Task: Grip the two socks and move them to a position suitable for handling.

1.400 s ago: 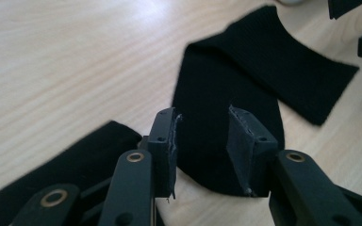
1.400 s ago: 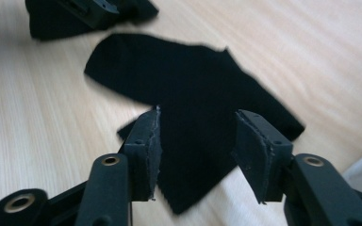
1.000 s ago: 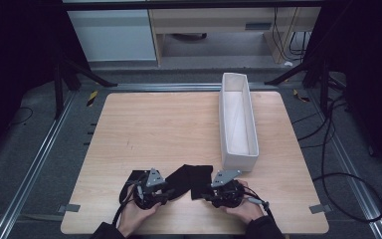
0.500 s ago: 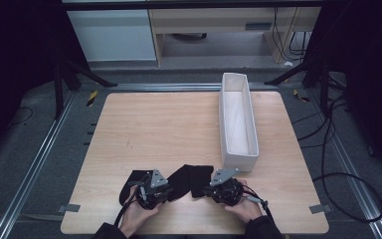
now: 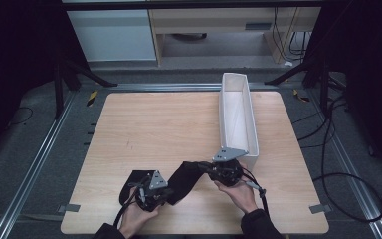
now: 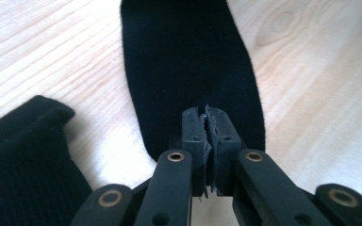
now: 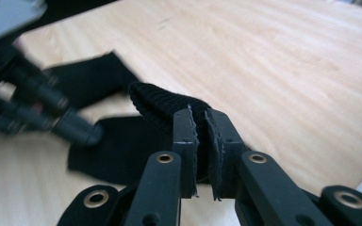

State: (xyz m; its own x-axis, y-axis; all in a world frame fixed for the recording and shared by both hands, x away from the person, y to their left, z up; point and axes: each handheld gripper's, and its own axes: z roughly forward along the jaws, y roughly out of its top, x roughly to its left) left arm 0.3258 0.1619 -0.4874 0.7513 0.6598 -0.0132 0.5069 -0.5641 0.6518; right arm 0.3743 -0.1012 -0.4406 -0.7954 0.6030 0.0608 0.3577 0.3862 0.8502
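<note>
Both tongs have just been closing on the black sock (image 5: 186, 178) near the front edge of the bench (image 5: 154, 129). The left tongs (image 6: 207, 136) now pinch one end flat. The right tongs (image 7: 199, 141) pinch the ribbed end and have lifted it compared with a second ago, so carrying to the white box (image 5: 236, 117) seems next.

A sock (image 5: 186, 180) stretches along the table's (image 5: 154, 129) near edge, another sock (image 5: 133, 183) just left; the long bin (image 5: 237, 115) stands behind, right.

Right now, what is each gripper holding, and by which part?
Both hold one black sock. The left gripper is shut on one end of it, low on the table; the right gripper pinches the ribbed opposite end, lifted.
</note>
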